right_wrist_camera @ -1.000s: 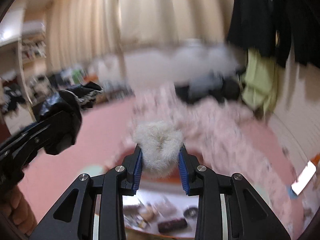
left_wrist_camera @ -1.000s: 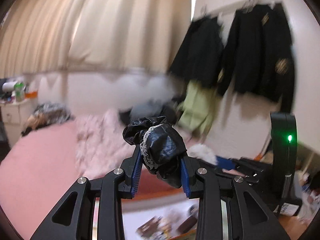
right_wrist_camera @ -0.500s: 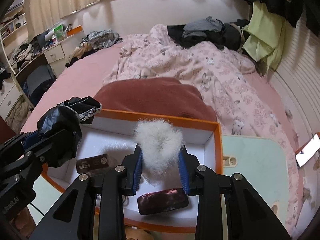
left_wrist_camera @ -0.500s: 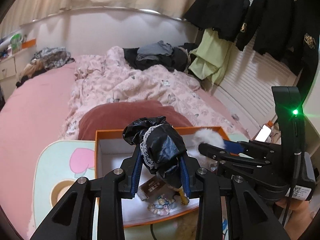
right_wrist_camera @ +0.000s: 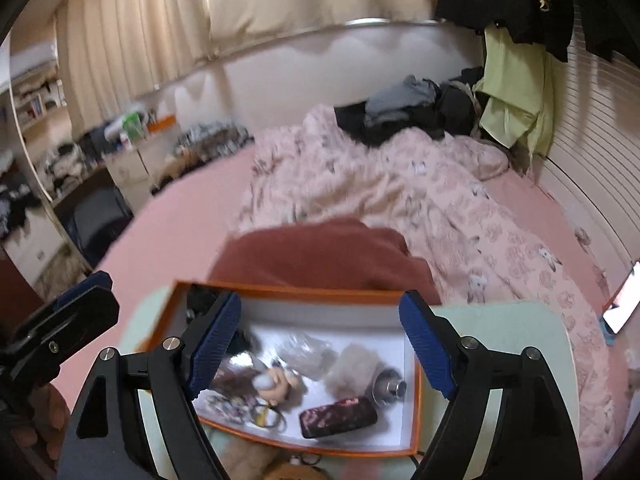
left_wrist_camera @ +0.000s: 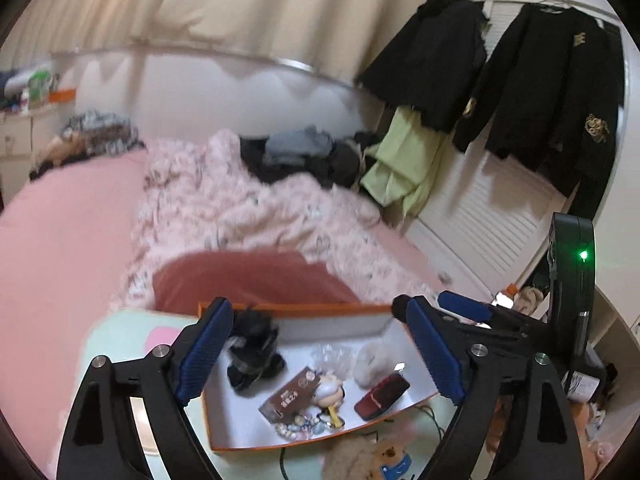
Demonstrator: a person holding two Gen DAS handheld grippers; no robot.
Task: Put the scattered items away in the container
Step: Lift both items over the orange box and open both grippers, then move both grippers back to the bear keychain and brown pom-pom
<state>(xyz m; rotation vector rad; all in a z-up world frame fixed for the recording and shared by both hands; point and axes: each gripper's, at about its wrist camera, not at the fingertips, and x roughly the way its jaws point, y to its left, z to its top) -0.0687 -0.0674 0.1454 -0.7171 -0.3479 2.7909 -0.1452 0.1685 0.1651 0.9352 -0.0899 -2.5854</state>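
Observation:
An orange-rimmed box [left_wrist_camera: 288,309] with a white inside sits on a pale green mat; it also shows in the right wrist view [right_wrist_camera: 416,420]. In it lie the black lace-trimmed bundle [left_wrist_camera: 254,354], the white fur puff [left_wrist_camera: 370,362] [right_wrist_camera: 354,366], a dark red case [left_wrist_camera: 380,396] [right_wrist_camera: 338,416], a brown packet [left_wrist_camera: 290,394], a small figure [left_wrist_camera: 330,390] and beads. My left gripper [left_wrist_camera: 320,354] is open and empty above the box. My right gripper [right_wrist_camera: 320,350] is open and empty above it too.
A dark red cushion [right_wrist_camera: 328,256] lies just behind the box, then a pink quilt [right_wrist_camera: 380,184] on the pink bed. A plush toy [left_wrist_camera: 368,460] lies by the box's near edge. A phone [right_wrist_camera: 622,298] lies at the right. Black jackets [left_wrist_camera: 552,92] hang on the wall.
My left gripper opened and dropped the black bundle into the box. My right gripper opened and dropped the fur puff into the box. Both grippers rose slightly.

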